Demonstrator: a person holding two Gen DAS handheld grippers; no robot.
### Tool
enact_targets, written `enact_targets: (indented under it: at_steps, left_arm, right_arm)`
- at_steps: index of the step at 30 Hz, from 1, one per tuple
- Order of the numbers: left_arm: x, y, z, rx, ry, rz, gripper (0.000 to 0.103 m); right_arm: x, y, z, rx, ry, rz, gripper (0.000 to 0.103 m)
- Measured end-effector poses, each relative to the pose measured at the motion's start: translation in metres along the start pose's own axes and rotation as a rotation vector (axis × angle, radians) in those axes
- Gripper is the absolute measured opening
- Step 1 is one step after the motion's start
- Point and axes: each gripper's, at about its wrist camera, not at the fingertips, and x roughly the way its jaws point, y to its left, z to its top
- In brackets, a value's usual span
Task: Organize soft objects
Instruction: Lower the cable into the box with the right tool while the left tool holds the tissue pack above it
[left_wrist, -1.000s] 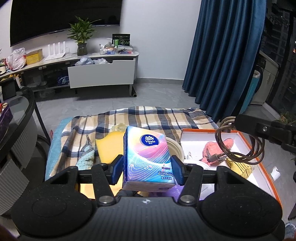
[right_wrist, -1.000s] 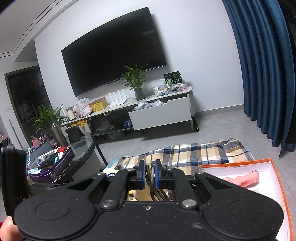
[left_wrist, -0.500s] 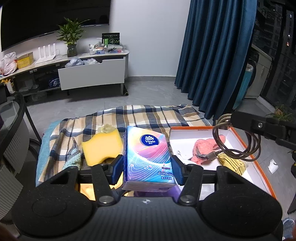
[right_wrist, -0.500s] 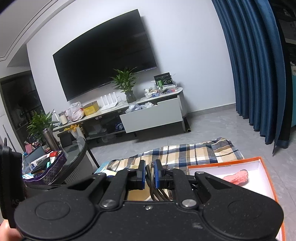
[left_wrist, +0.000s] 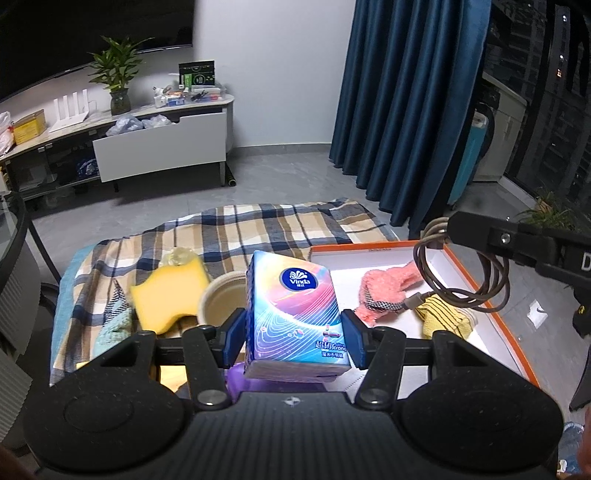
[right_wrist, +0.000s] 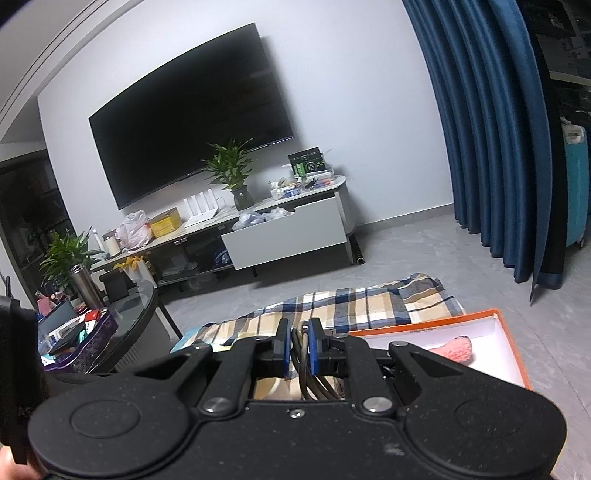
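Left gripper (left_wrist: 292, 334) is clamped on the tissue pack (left_wrist: 295, 314), held above the plaid blanket (left_wrist: 258, 229). Right gripper (right_wrist: 298, 349) is pinched on the coiled cable (left_wrist: 461, 273), hung over the orange-rimmed box (left_wrist: 498, 295). Since the earlier frames both views are shifted sideways; the yellow sponge (left_wrist: 168, 295) is seen further left, and a round bowl (left_wrist: 221, 299) is exposed again.

The tissue pack (left_wrist: 295, 310) hides the paper bowl's (left_wrist: 221, 302) right side (sponge (left_wrist: 166, 295) blurred).
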Motion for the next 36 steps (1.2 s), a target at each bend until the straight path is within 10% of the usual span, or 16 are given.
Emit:
enact_targets:
  at_steps: [36]
  left_arm:
    - [0.041, -0.051, -0.002, 0.073, 0.089, -0.110, 0.056]
  right_arm:
    - [-0.014, -0.083, -0.009, 0.118, -0.011, -0.151, 0.013]
